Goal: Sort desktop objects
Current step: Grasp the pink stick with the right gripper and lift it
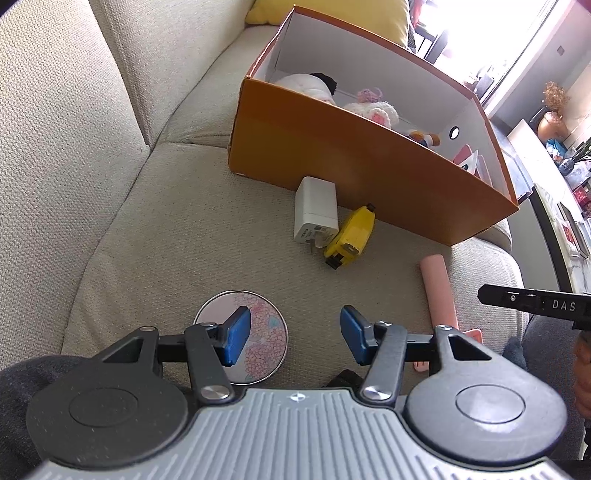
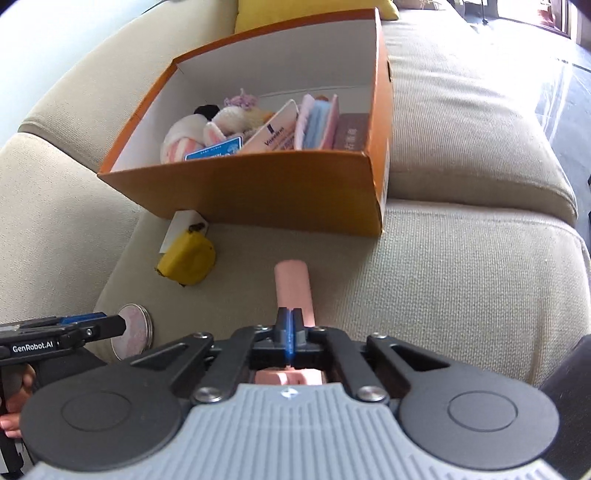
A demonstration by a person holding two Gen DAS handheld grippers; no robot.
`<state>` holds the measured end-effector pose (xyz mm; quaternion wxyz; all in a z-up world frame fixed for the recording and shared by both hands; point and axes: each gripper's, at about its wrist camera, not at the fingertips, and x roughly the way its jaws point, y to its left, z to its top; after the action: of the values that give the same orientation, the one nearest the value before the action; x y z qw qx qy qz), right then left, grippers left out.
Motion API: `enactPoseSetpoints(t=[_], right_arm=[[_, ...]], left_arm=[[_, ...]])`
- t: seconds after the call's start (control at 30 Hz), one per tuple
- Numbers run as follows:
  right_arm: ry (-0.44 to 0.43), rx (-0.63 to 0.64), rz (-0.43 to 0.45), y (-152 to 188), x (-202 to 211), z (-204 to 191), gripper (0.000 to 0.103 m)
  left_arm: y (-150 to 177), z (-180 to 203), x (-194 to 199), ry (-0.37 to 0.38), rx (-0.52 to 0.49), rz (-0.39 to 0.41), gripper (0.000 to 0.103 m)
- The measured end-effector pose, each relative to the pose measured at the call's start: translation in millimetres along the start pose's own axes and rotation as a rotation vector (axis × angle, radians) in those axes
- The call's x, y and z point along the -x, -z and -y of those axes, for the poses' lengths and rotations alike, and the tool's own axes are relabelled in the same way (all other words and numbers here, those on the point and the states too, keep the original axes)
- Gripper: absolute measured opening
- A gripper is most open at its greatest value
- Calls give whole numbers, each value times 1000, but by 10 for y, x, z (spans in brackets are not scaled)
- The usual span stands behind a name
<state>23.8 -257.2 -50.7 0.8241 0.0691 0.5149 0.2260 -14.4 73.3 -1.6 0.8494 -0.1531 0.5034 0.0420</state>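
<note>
**Loose items beside the orange box on the sofa**

Pink tube (image 2: pixel 293 291) lying flat on the beige sofa seat (image 2: pixel 461 280), in front of the orange box (image 2: pixel 258 192), well apart from its near wall, long axis pointing toward the box. Directly above the tube's near part, right gripper (image 2: pixel 291 319), blue pads pressed flat together, nothing visible between them; whether touching the tube beneath cannot be told.

Nearer the box, on the tube's left in the right wrist view: yellow tape measure (image 1: pixel 351 230), just short of the box's front wall. Touching the tape measure's side, white charger (image 1: pixel 316 210), its far end tucked up against the same wall.

Farthest from the box on that side, round tin with a pink floral lid (image 1: pixel 258 332), lying flat on the cushion. Above the tin, left gripper (image 1: pixel 291 334), blue pads spread wide, one finger over the lid, nothing held.

Inside the box: white plush toy (image 2: pixel 181 140) with a black patch, a bunny-eared knitted toy (image 2: pixel 229 122), a blue card (image 2: pixel 214 151), a white tube with dark lettering (image 2: pixel 275 133), pink and blue flat items standing on edge.

Behind the box, yellow cushion (image 1: pixel 332 14) against the sofa back.
</note>
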Motion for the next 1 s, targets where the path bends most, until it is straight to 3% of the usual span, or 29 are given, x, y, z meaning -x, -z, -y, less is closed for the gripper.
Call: enactPoseSetpoints(t=[0.07,0.2,0.33,0.53,0.77,1.0], right_arm=[[-4,-23,-19,3,-24,30,7],[4,-45,-61,111,-92,90,32],[-1,-75,-100,235,-192,143,39],[-41,-106,-88,287,-255,168,30],[-12,2,-76,278,-156,-57,19],[52,198,-70,239,-39,-296,11]], left_arm=[[-2,0,10,5,2,2,64],[-6,-7,20,6,6,3,63],[-10,-16,26,6,8,3,64],[-11,-12,32,10,7,4,63],[5,-20,63,10,13,12,63],[33,-64,86,20,30,21,63]])
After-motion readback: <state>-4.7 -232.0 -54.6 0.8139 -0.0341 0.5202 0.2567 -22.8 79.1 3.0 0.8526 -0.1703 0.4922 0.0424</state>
